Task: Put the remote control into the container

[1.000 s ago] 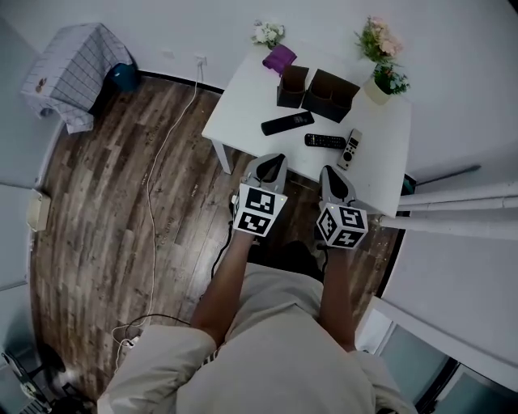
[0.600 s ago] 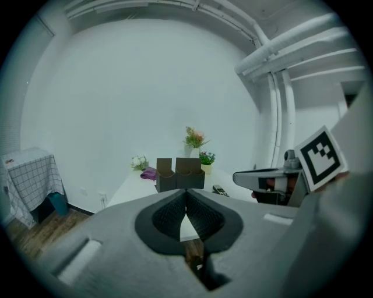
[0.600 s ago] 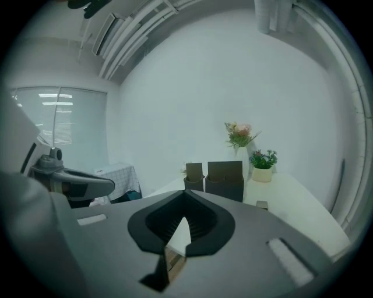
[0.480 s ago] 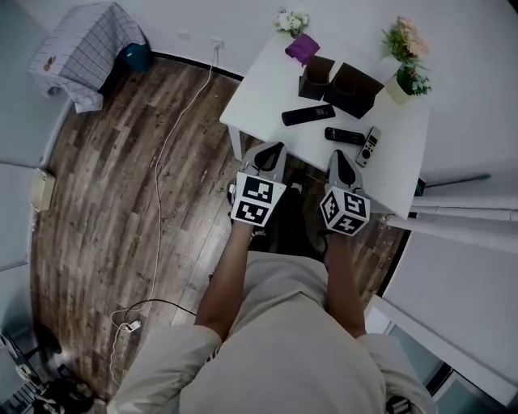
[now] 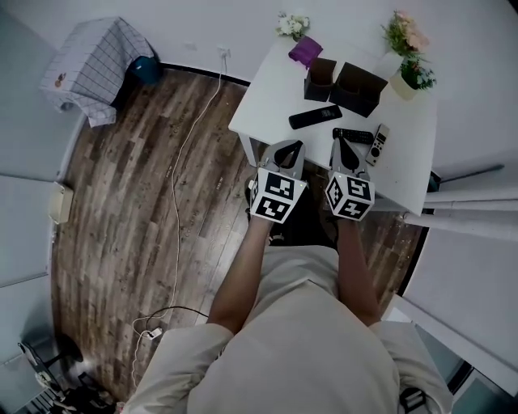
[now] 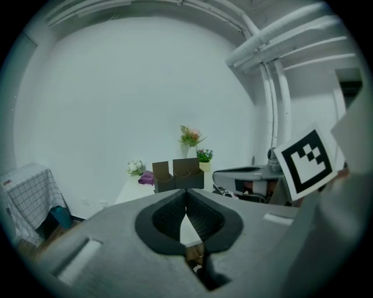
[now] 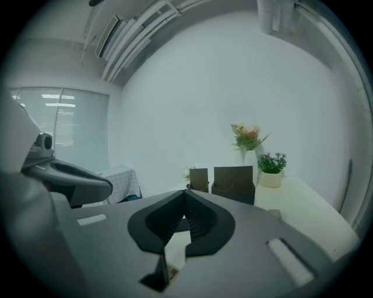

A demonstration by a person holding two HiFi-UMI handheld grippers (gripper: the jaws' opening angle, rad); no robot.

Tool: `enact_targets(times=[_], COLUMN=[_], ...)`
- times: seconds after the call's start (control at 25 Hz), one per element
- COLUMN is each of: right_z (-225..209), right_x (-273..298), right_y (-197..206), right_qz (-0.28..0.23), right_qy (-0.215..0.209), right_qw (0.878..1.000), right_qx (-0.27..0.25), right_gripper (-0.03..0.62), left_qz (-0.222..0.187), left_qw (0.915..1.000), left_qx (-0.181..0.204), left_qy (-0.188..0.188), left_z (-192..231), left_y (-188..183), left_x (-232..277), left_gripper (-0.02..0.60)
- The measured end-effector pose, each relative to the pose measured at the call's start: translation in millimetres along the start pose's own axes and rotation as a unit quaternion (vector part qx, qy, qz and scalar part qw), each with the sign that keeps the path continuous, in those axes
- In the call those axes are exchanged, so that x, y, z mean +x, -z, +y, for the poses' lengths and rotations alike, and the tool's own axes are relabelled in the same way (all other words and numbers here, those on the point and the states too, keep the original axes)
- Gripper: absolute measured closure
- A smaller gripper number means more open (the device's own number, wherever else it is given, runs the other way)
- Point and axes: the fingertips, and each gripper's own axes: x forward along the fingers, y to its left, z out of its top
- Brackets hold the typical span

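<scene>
Three remote controls lie on the white table [image 5: 271, 101]: a long black one [image 5: 314, 117], a shorter black one [image 5: 354, 136] and a grey one [image 5: 380, 145]. Behind them stand two dark brown open containers [image 5: 320, 79] [image 5: 358, 89], also seen ahead in the left gripper view [image 6: 178, 174] and the right gripper view [image 7: 233, 183]. My left gripper [image 5: 290, 150] is shut and empty over the table's near edge, short of the long black remote. My right gripper [image 5: 343, 147] is shut and empty, just before the shorter black remote.
A purple object [image 5: 305, 51], white flowers [image 5: 292, 24], a pink bouquet [image 5: 402, 34] and a potted plant [image 5: 414, 78] line the table's back. A checked cloth [image 5: 95, 69] and a white cable [image 5: 174, 202] are on the wooden floor to the left. White pipes [image 5: 477, 202] run at the right.
The person has stepped closer to the table. Both shut grippers have advanced from in front of the table to over its near edge, the right one more.
</scene>
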Motion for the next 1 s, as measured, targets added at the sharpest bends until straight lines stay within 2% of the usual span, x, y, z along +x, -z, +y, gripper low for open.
enact_targets(times=[0.16, 0.36, 0.56, 0.76, 1.0], right_z=[-24.6, -38.2, -62.2, -63.1, -73.0], right_x=[10.5, 20.6, 30.5, 49.7, 77.8], right_y=[-12.3, -7.9, -10.3, -11.3, -2.6], right_qz=[-0.003, 0.013, 0.02, 0.027, 0.058], right_qy=[0.022, 0.003, 0.011, -0.046, -0.085], right_qw=[1.0, 0.999, 1.0, 0.998, 0.992], right_qx=[0.016, 0.03, 0.017, -0.021, -0.073], right_gripper=[0.592, 0.592, 0.592, 0.591, 0.592], left_qz=[0.003, 0.024, 0.036, 0.046, 0.072], left_qw=[0.9998, 0.9993, 0.9984, 0.9975, 0.9944], left_qx=[0.018, 0.024, 0.027, 0.019, 0.032], left_qy=[0.001, 0.016, 0.035, 0.05, 0.071], left_z=[-0.8, -5.9, -6.0, 3.9, 15.6], left_y=[-15.8, -15.8, -19.1, -26.9, -23.1], left_x=[17.5, 43.9, 76.0, 110.9, 159.7], left_gripper=[0.579, 0.579, 0.578, 0.579, 0.58])
